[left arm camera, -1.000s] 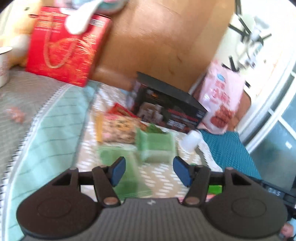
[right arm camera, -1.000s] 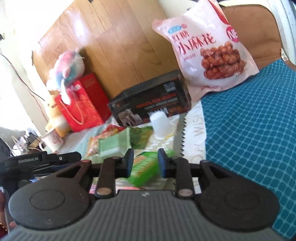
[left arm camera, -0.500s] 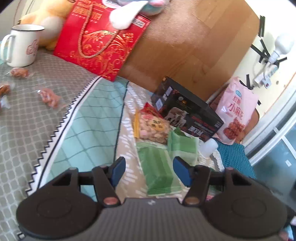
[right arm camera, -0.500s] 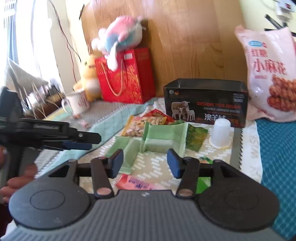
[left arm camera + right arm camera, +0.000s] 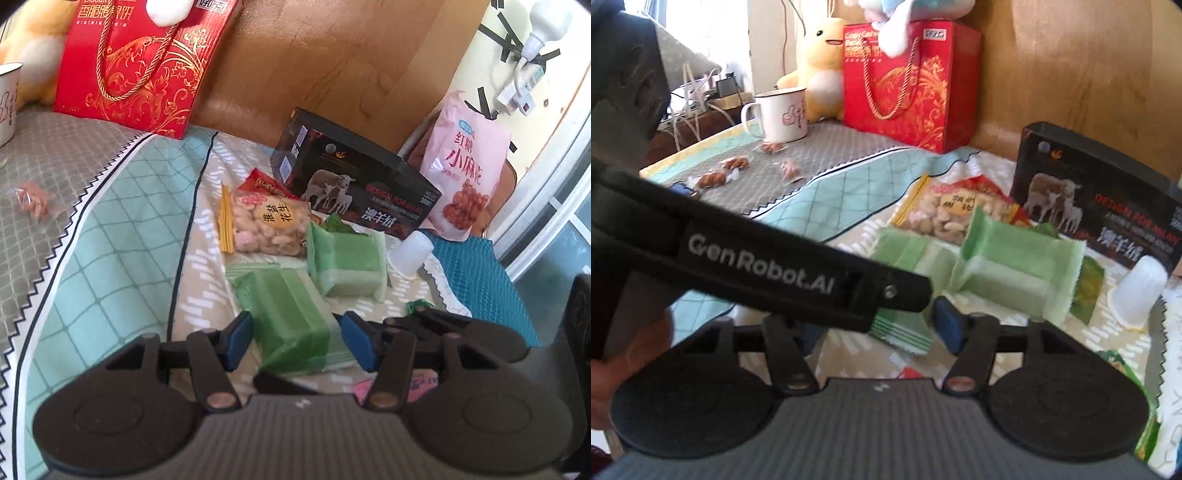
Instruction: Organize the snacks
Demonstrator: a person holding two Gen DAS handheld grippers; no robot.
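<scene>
Straddling a flat green pack [image 5: 291, 325], the left claw [image 5: 297, 341] stands wide open, gripping nothing; a pink bag [image 5: 463, 166] leans at 2 o'clock, unseen from the right wrist. From there, the left tool's black bar [image 5: 768, 269] hides the right claw's [image 5: 886, 325] left finger, its gap unclear; mug [image 5: 781, 116] and candies [image 5: 718, 177] show at 10 o'clock. Half a second earlier that bar sat farther left.
</scene>
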